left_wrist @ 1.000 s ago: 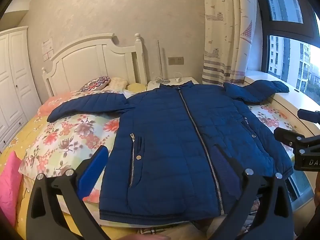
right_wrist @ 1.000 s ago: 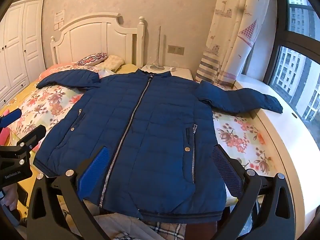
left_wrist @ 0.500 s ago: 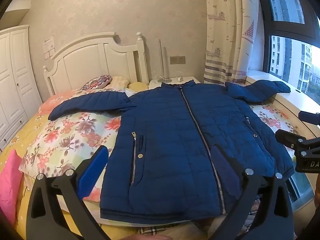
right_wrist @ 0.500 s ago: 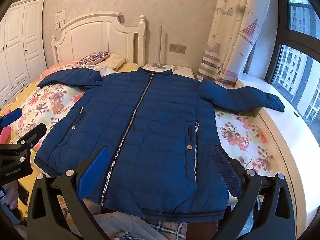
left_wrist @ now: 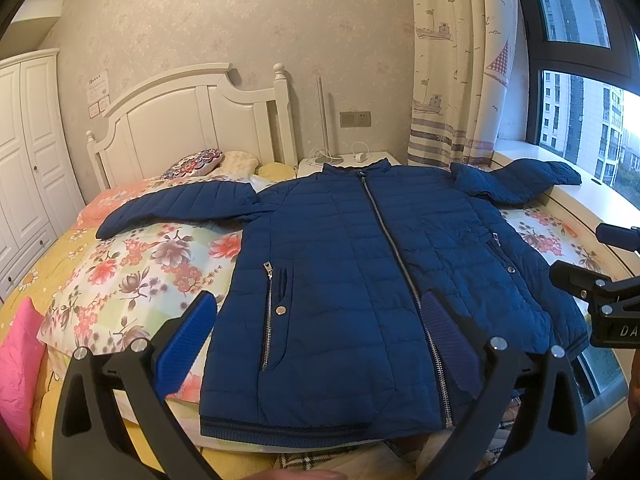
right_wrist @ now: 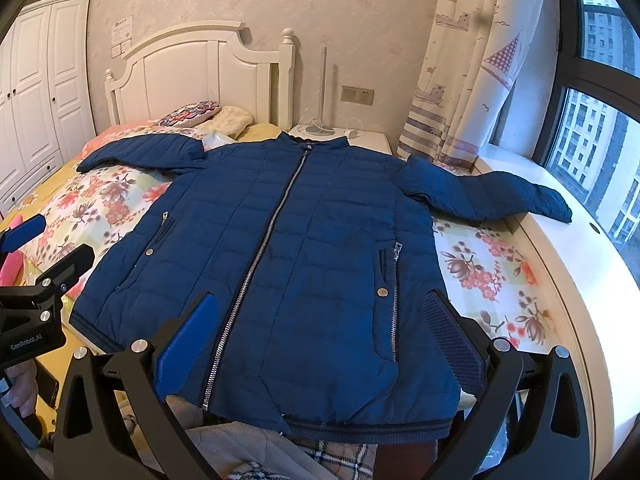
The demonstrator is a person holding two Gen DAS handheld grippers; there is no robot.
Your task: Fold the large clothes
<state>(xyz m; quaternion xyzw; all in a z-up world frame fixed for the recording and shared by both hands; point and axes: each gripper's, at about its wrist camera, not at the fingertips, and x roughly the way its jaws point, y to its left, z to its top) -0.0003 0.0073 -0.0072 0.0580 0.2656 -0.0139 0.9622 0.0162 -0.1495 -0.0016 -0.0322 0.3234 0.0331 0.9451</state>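
A navy quilted jacket (left_wrist: pixel 352 280) (right_wrist: pixel 288 248) lies flat and zipped on the bed, front up, collar toward the headboard. Its left sleeve (left_wrist: pixel 176 208) stretches over the floral quilt; its right sleeve (right_wrist: pixel 492 196) reaches onto the white window ledge. My left gripper (left_wrist: pixel 316 340) hovers open above the hem on the jacket's left half, holding nothing. My right gripper (right_wrist: pixel 324 332) hovers open above the hem on the right half, also holding nothing. Each gripper shows at the edge of the other's view: the right gripper (left_wrist: pixel 600 292) and the left gripper (right_wrist: pixel 36 276).
The white headboard (left_wrist: pixel 192 128), pillows (left_wrist: pixel 196 162) and a nightstand (right_wrist: pixel 340 136) stand at the far end. A wardrobe (left_wrist: pixel 24 168) is on the left, a curtain (left_wrist: pixel 460 80) and window ledge (right_wrist: pixel 560 264) on the right. A pink cushion (left_wrist: pixel 20 364) lies at the bed's left edge.
Both grippers have drifted slightly; the jacket sits a little farther and lower in both views. The jacket itself has not moved and both grippers stay open.
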